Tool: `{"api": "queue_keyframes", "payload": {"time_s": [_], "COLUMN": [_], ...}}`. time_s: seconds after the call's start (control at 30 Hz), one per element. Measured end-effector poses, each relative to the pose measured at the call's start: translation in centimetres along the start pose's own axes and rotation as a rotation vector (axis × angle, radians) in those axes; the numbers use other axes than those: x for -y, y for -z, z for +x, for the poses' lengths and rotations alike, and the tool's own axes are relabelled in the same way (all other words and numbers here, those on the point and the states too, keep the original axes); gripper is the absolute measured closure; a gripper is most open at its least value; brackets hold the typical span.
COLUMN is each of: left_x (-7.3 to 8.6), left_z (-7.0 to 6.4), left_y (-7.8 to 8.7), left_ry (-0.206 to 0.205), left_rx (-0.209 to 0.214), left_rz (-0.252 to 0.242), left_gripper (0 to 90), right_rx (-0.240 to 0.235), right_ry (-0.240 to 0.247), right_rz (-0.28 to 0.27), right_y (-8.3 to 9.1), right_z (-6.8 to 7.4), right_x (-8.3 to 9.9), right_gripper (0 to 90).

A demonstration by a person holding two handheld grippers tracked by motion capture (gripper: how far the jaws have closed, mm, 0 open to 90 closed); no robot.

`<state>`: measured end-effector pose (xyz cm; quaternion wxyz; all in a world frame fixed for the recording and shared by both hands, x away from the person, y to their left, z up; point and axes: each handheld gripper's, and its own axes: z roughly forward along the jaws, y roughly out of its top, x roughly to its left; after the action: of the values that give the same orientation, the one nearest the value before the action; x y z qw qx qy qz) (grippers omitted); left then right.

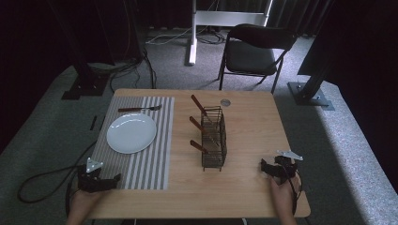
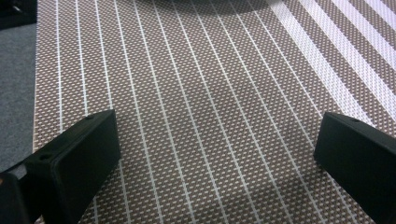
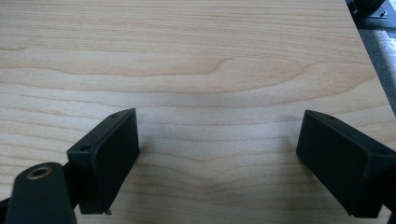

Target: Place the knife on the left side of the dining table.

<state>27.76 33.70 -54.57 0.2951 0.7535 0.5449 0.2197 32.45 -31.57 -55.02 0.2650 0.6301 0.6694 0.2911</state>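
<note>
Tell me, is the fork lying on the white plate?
No, in the high view the fork lies on the striped placemat just beyond the white plate, apart from its rim.

High view dim, soft; table lit, surroundings near black; faint shadows, perhaps overhead light.

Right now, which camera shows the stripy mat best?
The high view: the whole striped placemat lies on the table, under the white plate and fork. The left gripper view shows a close patch of its weave between open jaws. The right gripper view looks at bare wood.
</note>
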Motion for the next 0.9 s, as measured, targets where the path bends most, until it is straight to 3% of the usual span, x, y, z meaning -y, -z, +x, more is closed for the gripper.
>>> {"api": "queue_keyframes", "payload": {"time_s": [0.9], "left_x": [-0.24], "left_z": [-0.08], "left_y": [0.06], "left_ry": [0.003], "left_rx": [-0.007], "left_rz": [0.024], "left_gripper": [0.9], "right_rx": [0.0], "right_ry": [0.0], "right_rz": [0.0], "right_y": [0.0], "right_z": [0.0], "right_x": [0.01], "right_gripper": [12.3]}}
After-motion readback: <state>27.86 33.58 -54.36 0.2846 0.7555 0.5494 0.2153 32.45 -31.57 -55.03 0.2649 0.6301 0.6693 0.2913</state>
